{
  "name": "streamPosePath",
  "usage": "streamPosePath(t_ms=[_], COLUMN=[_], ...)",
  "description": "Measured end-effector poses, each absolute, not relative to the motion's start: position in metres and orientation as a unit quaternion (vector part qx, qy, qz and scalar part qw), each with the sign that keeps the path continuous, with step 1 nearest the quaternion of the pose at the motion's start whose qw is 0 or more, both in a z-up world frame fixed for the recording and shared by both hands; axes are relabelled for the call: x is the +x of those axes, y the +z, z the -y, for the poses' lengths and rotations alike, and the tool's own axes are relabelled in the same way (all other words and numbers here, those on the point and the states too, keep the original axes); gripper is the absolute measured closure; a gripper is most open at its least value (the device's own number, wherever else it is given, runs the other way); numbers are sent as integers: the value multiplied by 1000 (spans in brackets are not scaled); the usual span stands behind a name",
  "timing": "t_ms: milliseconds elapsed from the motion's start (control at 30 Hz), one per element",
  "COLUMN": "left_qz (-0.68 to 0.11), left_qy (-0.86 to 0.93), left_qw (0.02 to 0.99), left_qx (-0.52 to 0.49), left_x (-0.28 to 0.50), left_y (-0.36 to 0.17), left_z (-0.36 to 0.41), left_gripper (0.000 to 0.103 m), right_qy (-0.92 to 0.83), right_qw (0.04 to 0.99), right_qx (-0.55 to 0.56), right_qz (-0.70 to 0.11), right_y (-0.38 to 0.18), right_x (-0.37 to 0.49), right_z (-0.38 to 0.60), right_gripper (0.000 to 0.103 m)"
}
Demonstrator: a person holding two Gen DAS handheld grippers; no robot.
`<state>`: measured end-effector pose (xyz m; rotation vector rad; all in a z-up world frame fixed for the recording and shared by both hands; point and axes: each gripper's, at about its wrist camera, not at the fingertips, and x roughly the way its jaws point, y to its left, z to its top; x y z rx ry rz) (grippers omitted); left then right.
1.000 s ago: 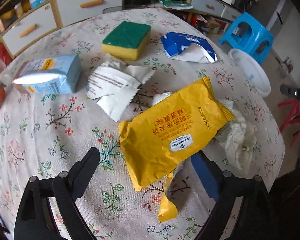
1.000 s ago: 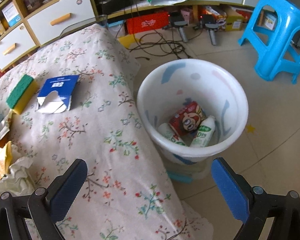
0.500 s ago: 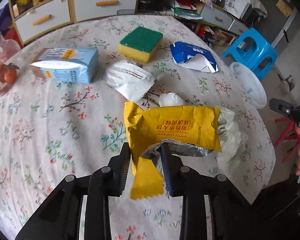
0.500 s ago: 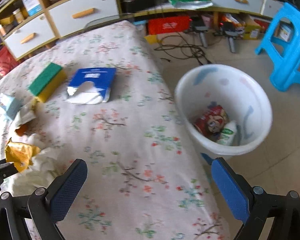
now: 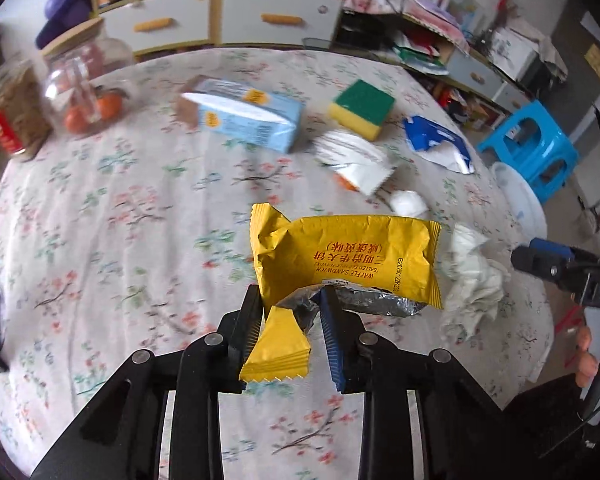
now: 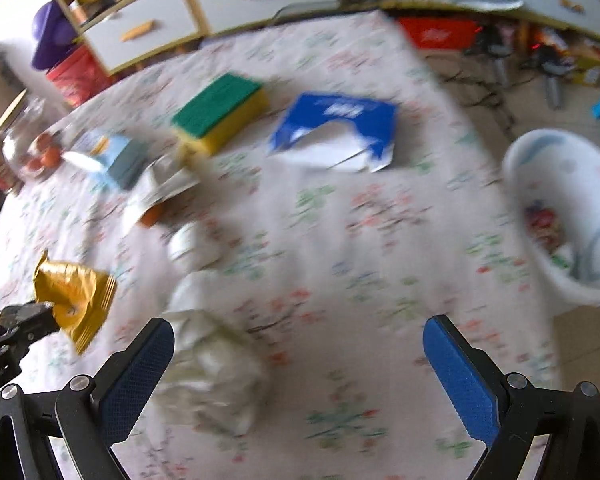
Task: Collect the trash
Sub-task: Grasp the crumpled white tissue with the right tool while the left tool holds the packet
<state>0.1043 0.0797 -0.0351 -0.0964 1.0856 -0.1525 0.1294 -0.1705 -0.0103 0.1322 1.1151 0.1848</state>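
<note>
Over the flowery table (image 5: 100, 240) our left gripper (image 5: 288, 320) pinches the yellow wrapper (image 5: 348, 260) to bin it; our right gripper (image 6: 296, 364) spreads wide over crumpled tissue (image 6: 212, 372).

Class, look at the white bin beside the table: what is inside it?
In the bin, blurred, a red packet and something green and white lie at the bottom. The near wall hides the rest.
</note>
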Motion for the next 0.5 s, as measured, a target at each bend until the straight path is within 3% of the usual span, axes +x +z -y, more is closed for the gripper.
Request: streamPosePath(t_ms=[267,500], left_qz=[-523,-529], left_qy=[-39,-22], left_qw=[848,844], left_qx=[-68,-89], left_x=[98,92], left_y=[-41,-45], left_z=[-112,-133], left_gripper=[72,72], right_qy=[107,107], right_qw=[800,781], right_qx=[32,1], right_qz=[-589,-616], right_y=[-43,-69], right_x=[133,131], right_z=[132,114], right_gripper=[1,11])
